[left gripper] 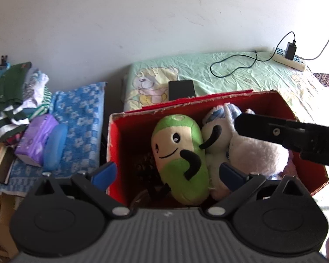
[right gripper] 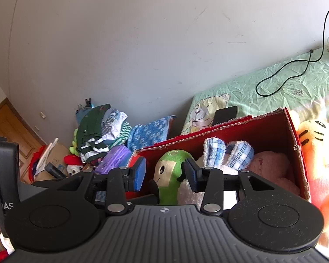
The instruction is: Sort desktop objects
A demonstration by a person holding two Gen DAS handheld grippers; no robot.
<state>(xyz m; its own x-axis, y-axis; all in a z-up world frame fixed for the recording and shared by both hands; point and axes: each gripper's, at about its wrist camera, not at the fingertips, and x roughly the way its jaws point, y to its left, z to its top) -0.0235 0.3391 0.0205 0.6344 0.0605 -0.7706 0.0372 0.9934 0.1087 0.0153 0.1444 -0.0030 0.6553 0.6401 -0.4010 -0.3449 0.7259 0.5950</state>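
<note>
Ahead of the left hand-held gripper (left gripper: 167, 173), spread wide and empty, the red box (left gripper: 272, 100) on the bed (left gripper: 230, 74) holds a green plush (left gripper: 182, 153) beside a white plush (left gripper: 256, 151); the right hand-held gripper (right gripper: 165, 175), half open, grips nothing; its view alone shows a pink plush (right gripper: 272, 166) inside and a tiger plush (right gripper: 313, 135) outside, right.

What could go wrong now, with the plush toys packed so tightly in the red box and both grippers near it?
1. The green plush leans on the white plush and rises near the rim of the red box; it may tip out if nudged.
2. The right gripper hangs just before the green plush and could snag it.
3. The orange tiger plush, pressed against the box's outer wall, may push the box when lifted.
</note>
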